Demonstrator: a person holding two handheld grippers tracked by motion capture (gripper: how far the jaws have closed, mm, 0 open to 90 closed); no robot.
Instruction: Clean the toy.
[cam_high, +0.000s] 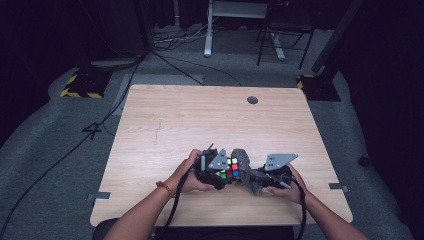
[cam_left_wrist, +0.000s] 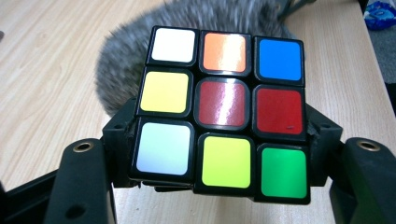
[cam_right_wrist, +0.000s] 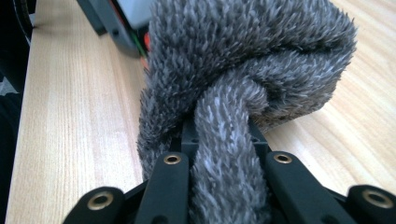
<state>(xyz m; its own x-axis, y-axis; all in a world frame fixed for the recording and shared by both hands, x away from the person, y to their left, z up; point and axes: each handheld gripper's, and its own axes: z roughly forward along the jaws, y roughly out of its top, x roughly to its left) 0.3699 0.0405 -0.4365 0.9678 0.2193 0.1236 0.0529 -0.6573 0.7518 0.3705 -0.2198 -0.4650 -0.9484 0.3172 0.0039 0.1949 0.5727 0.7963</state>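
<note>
A Rubik's cube (cam_left_wrist: 224, 112) with mixed coloured stickers sits clamped between the black jaws of my left gripper (cam_left_wrist: 219, 154), one jaw on each side of it. In the high view the cube (cam_high: 231, 168) is near the table's front middle, held by the left gripper (cam_high: 220, 172). A grey fuzzy cloth (cam_right_wrist: 243, 84) is bunched up, and a fold of it is pinched between the jaws of my right gripper (cam_right_wrist: 226, 158). From above, the cloth (cam_high: 243, 162) touches the cube's right side, with the right gripper (cam_high: 255, 181) just beyond it.
The light wooden table (cam_high: 200, 120) has a round cable hole (cam_high: 252, 100) at the back. Beyond it lie cables (cam_high: 175, 37) on grey carpet, desk legs (cam_high: 207, 35) and yellow-black striped stand bases (cam_high: 80, 85).
</note>
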